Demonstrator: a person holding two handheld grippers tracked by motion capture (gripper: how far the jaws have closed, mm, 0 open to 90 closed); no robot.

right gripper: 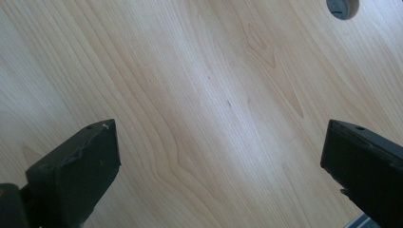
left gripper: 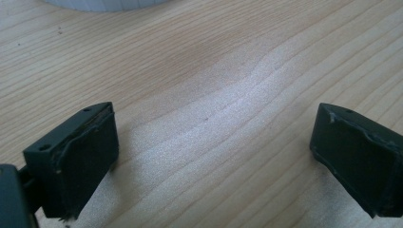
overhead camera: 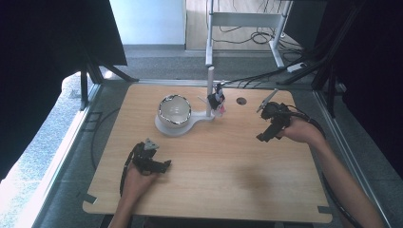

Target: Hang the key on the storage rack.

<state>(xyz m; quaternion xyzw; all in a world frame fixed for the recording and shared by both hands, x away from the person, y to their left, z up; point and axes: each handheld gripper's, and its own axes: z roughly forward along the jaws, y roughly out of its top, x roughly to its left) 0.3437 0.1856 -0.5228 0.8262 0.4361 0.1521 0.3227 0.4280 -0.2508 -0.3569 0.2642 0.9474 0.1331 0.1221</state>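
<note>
1. The left gripper [overhead camera: 153, 160], black with a grey three-cornered plate on top, is sitting low over the near-left part of the pale wooden table [overhead camera: 223, 190], with the person's left hand [overhead camera: 138, 178] wrapping it from below.
2. In the left gripper view its jaws are standing spread wide, nothing between them but bare wood grain [left gripper: 209, 118]; a white curved edge [left gripper: 104, 4] is showing at the top.
3. A white round bowl with a dark patterned rim [overhead camera: 174, 110] is resting on a white flat base [overhead camera: 178, 129] at the table's far middle.
4. A white upright post [overhead camera: 210, 90] is rising from that base just right of the bowl, carrying a small dark object [overhead camera: 217, 99] I cannot identify.
5. A small grey round plug [overhead camera: 241, 100] is sitting in the tabletop further right.
6. The right gripper [overhead camera: 272, 123], black, is hanging over the table's right side, held by the right hand [overhead camera: 297, 129].
7. In the right gripper view its jaws are spread wide over bare wood, with the plug [right gripper: 341, 7] at the top right corner.
</note>
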